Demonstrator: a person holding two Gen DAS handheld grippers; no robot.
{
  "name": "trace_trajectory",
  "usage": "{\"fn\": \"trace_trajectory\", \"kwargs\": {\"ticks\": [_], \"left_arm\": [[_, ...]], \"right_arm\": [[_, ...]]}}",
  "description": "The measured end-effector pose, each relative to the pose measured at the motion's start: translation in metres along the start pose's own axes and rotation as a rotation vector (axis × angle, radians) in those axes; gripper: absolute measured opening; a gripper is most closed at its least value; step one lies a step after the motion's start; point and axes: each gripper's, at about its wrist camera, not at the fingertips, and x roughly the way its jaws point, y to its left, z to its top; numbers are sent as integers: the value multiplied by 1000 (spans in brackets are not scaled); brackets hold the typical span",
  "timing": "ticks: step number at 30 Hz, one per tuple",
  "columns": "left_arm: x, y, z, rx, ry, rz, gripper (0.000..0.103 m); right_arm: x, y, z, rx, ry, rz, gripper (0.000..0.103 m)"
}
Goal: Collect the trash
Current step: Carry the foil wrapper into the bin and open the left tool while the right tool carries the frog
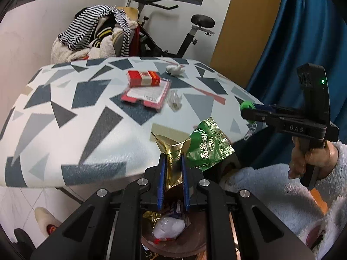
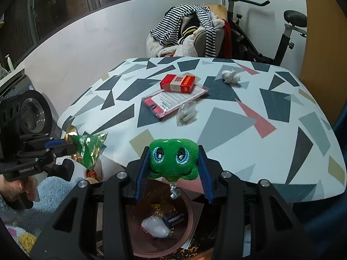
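Trash bin (image 2: 190, 214) interior shows clearest below right hand-held gripper (image 2: 173, 162).

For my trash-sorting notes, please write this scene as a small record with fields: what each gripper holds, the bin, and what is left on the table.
left gripper: shut on green-gold wrapper
right gripper: shut on green plush toy
bin: below both grippers, already holds trash
table: red box, pink card, crumpled tissue, clear wrapper

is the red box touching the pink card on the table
Touching. The right wrist view shows the red box lying on the far end of the pink card, overlapping it with no gap.
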Motion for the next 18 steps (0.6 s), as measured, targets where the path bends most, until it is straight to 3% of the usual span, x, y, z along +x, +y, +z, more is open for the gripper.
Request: {"fn": "trace_trajectory", "kwargs": {"ticks": [18], "left_arm": [[40, 5, -49, 1, 159, 9, 14]], "right_arm": [[9, 2, -17, 6, 40, 18, 44]]}}
